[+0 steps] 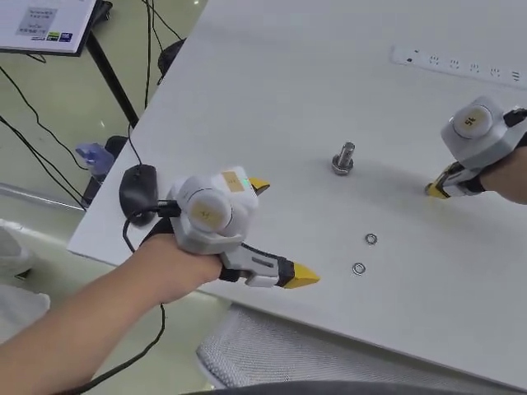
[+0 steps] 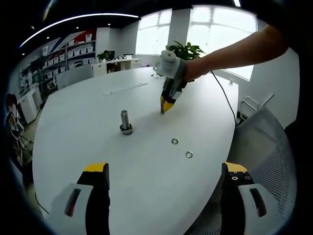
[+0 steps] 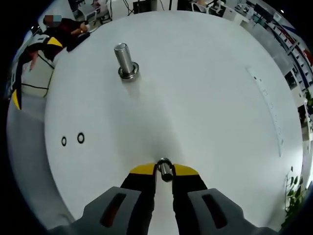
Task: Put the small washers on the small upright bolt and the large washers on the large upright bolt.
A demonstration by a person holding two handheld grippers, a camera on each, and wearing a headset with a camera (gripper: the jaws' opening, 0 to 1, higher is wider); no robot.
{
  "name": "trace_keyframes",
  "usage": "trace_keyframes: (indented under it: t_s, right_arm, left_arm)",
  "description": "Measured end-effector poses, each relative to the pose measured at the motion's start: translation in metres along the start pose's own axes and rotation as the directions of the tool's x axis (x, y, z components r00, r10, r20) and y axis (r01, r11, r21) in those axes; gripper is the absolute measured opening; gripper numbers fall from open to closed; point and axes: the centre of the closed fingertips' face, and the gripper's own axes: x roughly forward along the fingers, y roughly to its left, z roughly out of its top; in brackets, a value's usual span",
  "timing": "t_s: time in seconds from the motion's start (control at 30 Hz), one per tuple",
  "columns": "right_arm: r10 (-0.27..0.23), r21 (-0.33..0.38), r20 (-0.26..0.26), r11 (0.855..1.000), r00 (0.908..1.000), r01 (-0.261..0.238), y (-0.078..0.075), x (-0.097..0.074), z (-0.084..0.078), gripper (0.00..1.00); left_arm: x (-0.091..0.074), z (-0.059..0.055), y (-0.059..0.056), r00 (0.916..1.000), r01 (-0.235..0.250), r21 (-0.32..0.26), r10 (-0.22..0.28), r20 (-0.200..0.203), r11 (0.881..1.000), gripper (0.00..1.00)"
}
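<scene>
The large bolt (image 1: 344,158) (image 2: 125,122) (image 3: 126,61) stands upright mid-table with a ring at its base. Two small washers (image 1: 370,239) (image 1: 358,268) lie flat nearer the front edge, also seen as washers (image 2: 174,141) (image 3: 80,138). My right gripper (image 1: 436,191) (image 2: 166,105) (image 3: 165,171) points down at the table right of the large bolt, its yellow tips closed around a small shiny bolt (image 3: 165,169). Left of the washers, my left gripper (image 1: 282,230) (image 2: 165,169) hovers wide open and holds nothing.
A white power strip (image 1: 457,64) (image 3: 266,98) lies along the far side. A black mouse (image 1: 137,188) and its cable sit at the table's left edge. A grey mesh chair (image 1: 272,362) is under the front edge.
</scene>
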Motion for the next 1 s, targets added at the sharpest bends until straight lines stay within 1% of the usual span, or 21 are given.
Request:
trace_keyframes:
  t_s: [0.43, 0.67, 0.73, 0.8, 0.9, 1.0]
  right_arm:
    - [0.002, 0.002, 0.0, 1.0, 1.0, -0.002, 0.0012, 0.0021, 0.0023, 0.13]
    - [0.002, 0.002, 0.003, 1.0, 1.0, -0.002, -0.0001, 0.0032, 0.003, 0.14]
    - [-0.003, -0.001, 0.006, 1.0, 1.0, 0.003, -0.0004, 0.0028, 0.0036, 0.16]
    - [0.003, 0.003, 0.012, 1.0, 0.9999, -0.003, 0.001, 0.0027, 0.0046, 0.18]
    - [0.004, -0.011, 0.007, 1.0, 1.0, -0.003, 0.0014, 0.0022, 0.0043, 0.19]
    - [0.001, -0.014, 0.013, 1.0, 0.9999, -0.001, 0.0019, -0.0001, 0.0058, 0.2]
  left_arm:
    - [0.0, 0.0011, -0.0006, 1.0, 0.002, -0.002, -0.002, 0.007, 1.0, 0.95]
    - [0.0001, 0.0008, -0.0018, 1.0, 0.004, 0.0, -0.004, 0.003, 1.0, 0.95]
    - [-0.0001, 0.0012, -0.0025, 1.0, 0.005, 0.0, -0.005, 0.004, 1.0, 0.95]
    - [-0.0002, 0.0018, -0.0034, 1.0, 0.007, -0.001, -0.007, 0.007, 1.0, 0.95]
    - [-0.0011, 0.0018, -0.0043, 1.0, 0.005, -0.001, -0.005, 0.008, 1.0, 0.95]
    - [-0.0017, 0.0014, -0.005, 1.0, 0.004, -0.001, -0.004, 0.008, 1.0, 0.95]
